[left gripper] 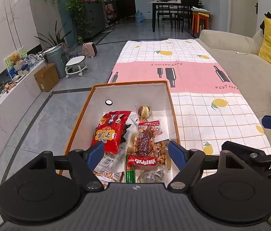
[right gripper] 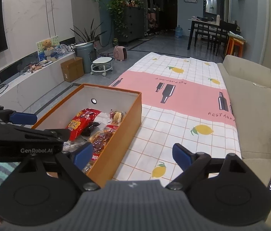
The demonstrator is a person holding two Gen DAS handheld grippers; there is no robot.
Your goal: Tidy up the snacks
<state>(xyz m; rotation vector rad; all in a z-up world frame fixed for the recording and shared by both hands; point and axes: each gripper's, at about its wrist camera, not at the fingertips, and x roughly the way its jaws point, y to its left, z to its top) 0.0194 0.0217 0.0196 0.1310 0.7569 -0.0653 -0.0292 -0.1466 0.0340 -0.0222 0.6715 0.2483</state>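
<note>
all the visible snacks point(left gripper: 139, 144) already lie in the orange box point(left gripper: 77, 123), the tablecloth point(left gripper: 202, 115) bare, while both grippers' fingers point(left gripper: 97, 152) gape wide, holding nothing.

Both hand-held grippers, left point(left gripper: 136, 152) and right point(right gripper: 132, 156), gape empty.

an orange box point(left gripper: 174, 115), open, white inside, sits on a checked cloth point(left gripper: 202, 111). inside lie a red snack bag point(left gripper: 108, 132), a clear meat packet point(left gripper: 145, 140), a green sausage point(left gripper: 130, 173) and small wrapped snacks point(left gripper: 108, 173).
</note>
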